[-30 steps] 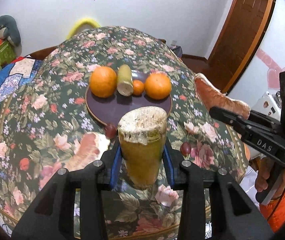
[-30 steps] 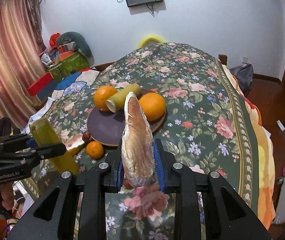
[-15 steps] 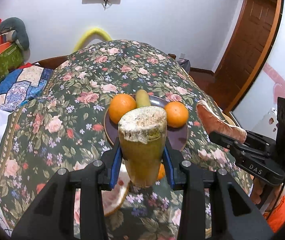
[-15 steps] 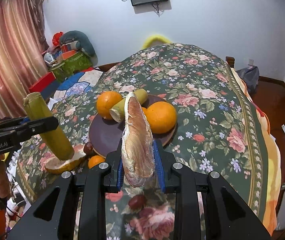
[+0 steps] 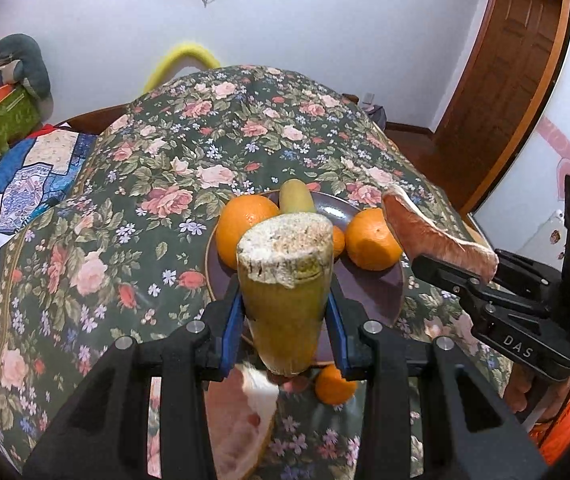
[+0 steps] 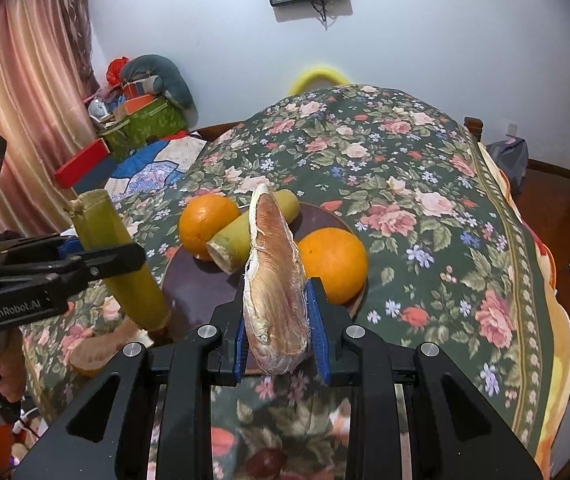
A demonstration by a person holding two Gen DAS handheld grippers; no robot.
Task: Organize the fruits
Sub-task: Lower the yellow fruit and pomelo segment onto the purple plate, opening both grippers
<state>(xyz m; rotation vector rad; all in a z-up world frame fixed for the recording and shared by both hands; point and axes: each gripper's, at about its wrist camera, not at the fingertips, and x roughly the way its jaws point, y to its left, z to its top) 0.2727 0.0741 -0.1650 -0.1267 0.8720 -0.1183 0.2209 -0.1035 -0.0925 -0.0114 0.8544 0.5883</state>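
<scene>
2 black two-finger tongs are up over a table covered in a dark green floral cloth [image 6: 425, 184]. Furthest left, the left gripper [image 5: 285, 312] is clamped by its blue pads on a thick yellow-green cut stalk of sugarcane [image 5: 285, 292], which stands upright between them with its pale, rough cut end uppermost. Below its fingertips on the cloth lie a pink-fleshed pomelo wedge [image 5: 241, 416] and a small orange mandarin [image 5: 335, 384]. Ahead of it, between the 2 tongs, sits a round dark purple plate [image 6: 193, 284]. On the plate, left to right, are 1 large orange [image 6: 207, 224], a second short piece of yellow-green sugarcane [image 6: 241, 236] lying tilted across the middle, and 1 more large orange [image 6: 335, 260]; another small mandarin [image 5: 338, 240] shows behind the held stalk in the left wrist view. Furthest right, the right gripper [image 6: 279, 332] is closed on a peeled pinkish-tan pomelo segment [image 6: 275, 276], held on edge with its tip pointing away, just in front of the plate's near rim. A small dark red fruit [image 6: 265, 462] lies on the cloth beneath this gripper.
</scene>
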